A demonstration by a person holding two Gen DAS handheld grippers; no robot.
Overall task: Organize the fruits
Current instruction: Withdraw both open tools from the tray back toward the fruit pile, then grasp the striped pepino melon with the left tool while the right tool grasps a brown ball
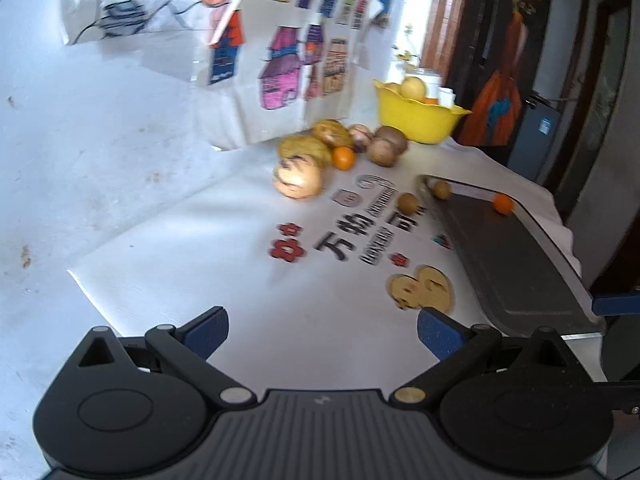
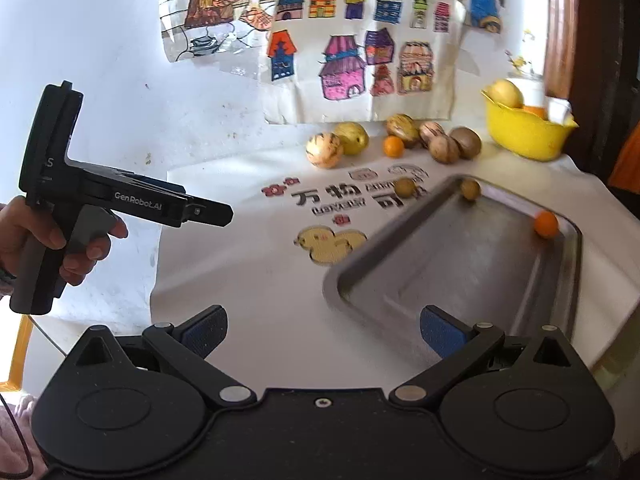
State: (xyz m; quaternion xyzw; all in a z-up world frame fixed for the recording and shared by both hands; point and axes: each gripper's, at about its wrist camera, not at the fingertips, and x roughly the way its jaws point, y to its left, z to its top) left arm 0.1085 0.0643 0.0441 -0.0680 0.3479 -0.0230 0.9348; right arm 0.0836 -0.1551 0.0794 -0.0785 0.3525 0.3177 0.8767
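Observation:
A grey metal tray (image 2: 460, 280) lies on the right of the white cloth; it also shows in the left wrist view (image 1: 520, 264). In it sit a small orange (image 2: 546, 224) and a small green-brown fruit (image 2: 470, 189). Another small green-brown fruit (image 2: 405, 187) lies just outside its far corner. A cluster of striped melons, brown fruits and an orange (image 2: 393, 146) lies by the wall. A yellow bowl (image 2: 524, 134) holds more fruit. My left gripper (image 1: 322, 334) is open and empty above the cloth. My right gripper (image 2: 322, 334) is open and empty near the tray's near corner.
Children's drawings (image 2: 360, 52) hang on the white wall behind the fruit. The hand-held left gripper body (image 2: 100, 200) shows at the left of the right wrist view. The table's right edge runs just past the tray, with a dark door beyond.

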